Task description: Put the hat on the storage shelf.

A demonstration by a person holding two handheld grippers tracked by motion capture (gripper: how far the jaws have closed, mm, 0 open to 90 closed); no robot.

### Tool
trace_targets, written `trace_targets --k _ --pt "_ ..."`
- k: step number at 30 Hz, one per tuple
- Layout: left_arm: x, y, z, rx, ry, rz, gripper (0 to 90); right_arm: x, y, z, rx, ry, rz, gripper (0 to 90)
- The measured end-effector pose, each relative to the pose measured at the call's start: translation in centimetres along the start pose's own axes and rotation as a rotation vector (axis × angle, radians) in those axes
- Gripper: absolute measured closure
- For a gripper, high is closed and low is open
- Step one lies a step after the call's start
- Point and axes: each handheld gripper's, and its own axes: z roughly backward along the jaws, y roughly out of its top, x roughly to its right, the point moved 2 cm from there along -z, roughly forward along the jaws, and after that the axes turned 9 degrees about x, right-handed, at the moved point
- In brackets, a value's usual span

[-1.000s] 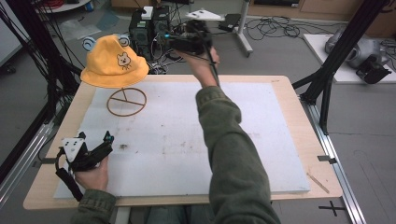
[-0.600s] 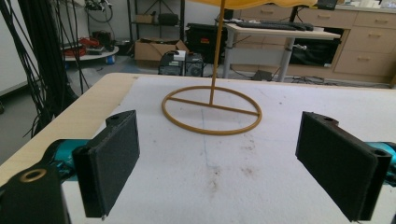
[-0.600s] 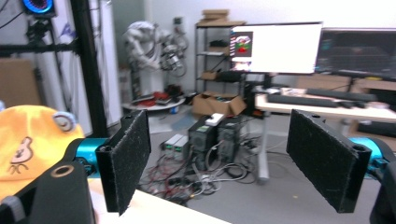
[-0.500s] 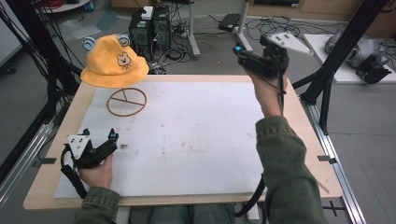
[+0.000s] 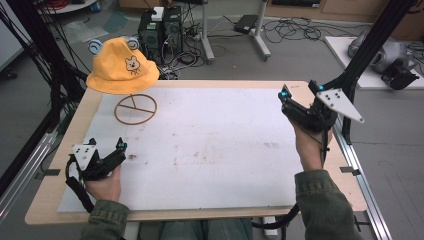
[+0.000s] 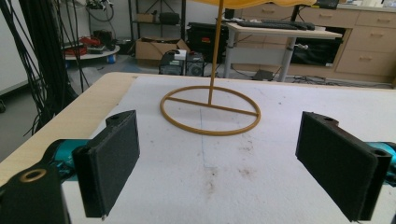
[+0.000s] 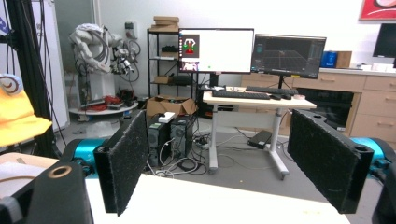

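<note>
A yellow bucket hat [image 5: 121,67] with a bear face hangs on a thin wire stand whose ring base [image 5: 135,108] rests on the white mat at the far left. My left gripper [image 5: 118,151] lies low at the near left, open and pointing at that ring [image 6: 210,110]; nothing is between its pads [image 6: 111,161]. The hat's brim [image 6: 254,2] shows above the stand's post. My right gripper [image 5: 298,91] is held above the table's right edge, open and holding nothing, and faces the room beyond. The hat [image 7: 17,116] sits at the left of the right gripper view.
A white mat [image 5: 225,150] covers most of the wooden table [image 5: 67,150]. Black frame posts [image 5: 367,55] stand at the table's sides. Computers [image 5: 160,30], cables and a desk with monitors [image 7: 252,51] lie beyond the far edge.
My right hand has swung from the far middle of the table, near the hat, across to the right edge and come lower. The left gripper has stayed where it was.
</note>
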Motion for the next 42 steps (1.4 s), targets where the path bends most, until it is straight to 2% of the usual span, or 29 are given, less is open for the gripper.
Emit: trace_targets --k 3,6,10,14,20,22,25,28,30,42 --pt "-0.1 0.0 0.0 -0.004 0.002 0.003 13.9 0.0 -1.9 1.6 -0.002 -0.007 0.002 20.9" --pt "-0.2 0.0 0.1 -0.001 0.005 0.001 13.9 0.1 -4.4 2.9 -0.028 -0.015 -0.028 20.9" --pt "-0.1 -0.1 0.0 -0.004 0.008 -0.004 13.9 0.2 -7.4 4.3 -0.064 -0.029 -0.041 20.9" --pt "-0.2 -0.2 0.1 -0.010 0.007 -0.013 13.9 0.4 -9.8 5.7 -0.071 -0.048 -0.057 20.9" --pt "-0.2 -0.2 0.3 -0.011 0.009 -0.014 13.9 0.8 -13.1 6.9 -0.116 -0.074 -0.093 20.9" --pt "-0.3 -0.2 0.3 -0.011 0.010 -0.014 13.9 0.8 -13.6 7.0 -0.129 -0.074 -0.089 20.9" --pt "-0.4 -0.2 0.2 -0.010 0.012 -0.014 13.9 0.8 -13.4 6.9 -0.123 -0.068 -0.063 20.9" --pt "-0.5 -0.3 0.2 -0.013 0.013 -0.012 13.9 0.5 -13.3 6.9 -0.112 -0.064 -0.069 20.8" --pt "-0.5 -0.3 0.2 -0.011 0.014 -0.012 13.9 0.4 -13.3 6.9 -0.115 -0.060 -0.055 20.9" --pt "-0.4 -0.3 0.2 -0.012 0.010 -0.014 13.9 0.3 -13.9 6.7 -0.130 -0.057 -0.047 20.6"
